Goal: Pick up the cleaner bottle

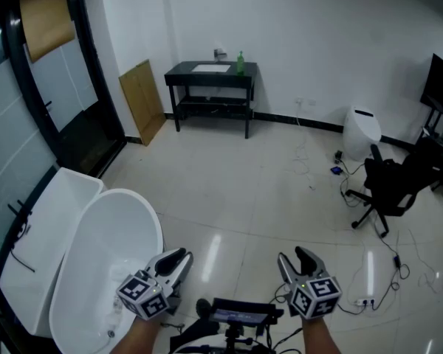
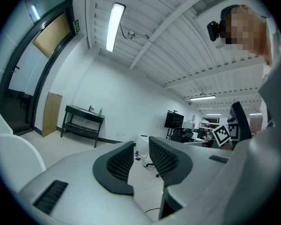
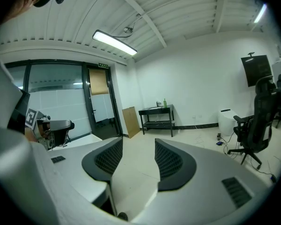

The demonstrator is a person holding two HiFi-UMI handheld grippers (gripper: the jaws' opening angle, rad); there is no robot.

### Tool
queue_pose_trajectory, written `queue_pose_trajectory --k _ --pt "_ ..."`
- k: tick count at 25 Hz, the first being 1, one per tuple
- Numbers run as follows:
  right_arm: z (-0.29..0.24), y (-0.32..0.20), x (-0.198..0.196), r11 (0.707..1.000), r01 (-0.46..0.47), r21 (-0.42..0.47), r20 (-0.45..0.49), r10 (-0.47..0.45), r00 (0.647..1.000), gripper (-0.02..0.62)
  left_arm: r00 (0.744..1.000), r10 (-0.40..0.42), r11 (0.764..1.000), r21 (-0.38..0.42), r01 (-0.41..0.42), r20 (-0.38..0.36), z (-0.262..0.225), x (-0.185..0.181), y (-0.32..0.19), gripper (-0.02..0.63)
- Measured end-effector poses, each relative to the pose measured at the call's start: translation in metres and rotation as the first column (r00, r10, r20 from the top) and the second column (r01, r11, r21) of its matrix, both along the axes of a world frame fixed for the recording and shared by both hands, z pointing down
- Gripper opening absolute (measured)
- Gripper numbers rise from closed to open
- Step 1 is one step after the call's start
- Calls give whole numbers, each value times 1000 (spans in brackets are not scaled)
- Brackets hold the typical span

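Observation:
The cleaner bottle (image 1: 240, 63) is small and green and stands upright on a black table (image 1: 207, 74) against the far wall. It also shows far off in the left gripper view, bottle (image 2: 101, 110), and in the right gripper view, bottle (image 3: 165, 103). My left gripper (image 1: 181, 259) and right gripper (image 1: 295, 259) are at the bottom of the head view, far from the table, across open floor. The left gripper (image 2: 141, 146) is open with nothing between its jaws. The right gripper (image 3: 138, 144) is open too, and empty.
A white bathtub (image 1: 103, 257) lies on the floor at my left. A black office chair (image 1: 387, 186), a white bin (image 1: 362, 133) and loose cables (image 1: 387, 271) are at the right. A cardboard panel (image 1: 142, 98) leans left of the table.

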State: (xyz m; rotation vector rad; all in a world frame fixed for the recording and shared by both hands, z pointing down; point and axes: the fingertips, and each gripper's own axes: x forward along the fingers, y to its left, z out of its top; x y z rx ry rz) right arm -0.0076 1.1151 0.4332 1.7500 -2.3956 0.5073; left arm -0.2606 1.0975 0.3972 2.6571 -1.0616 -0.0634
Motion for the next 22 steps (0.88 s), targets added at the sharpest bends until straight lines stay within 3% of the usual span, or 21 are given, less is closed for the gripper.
queue_pose_trajectory --k 9,22 --pt "-2 -68 -13 1000 -27 1 -27 27 999 210 999 35 999 -9 -35 -17 11 -4 -80 97" --pt "-5 -211 -53 994 -112 -20 -39 111 993 210 996 90 996 -9 -90 19 15 -47 -235 95"
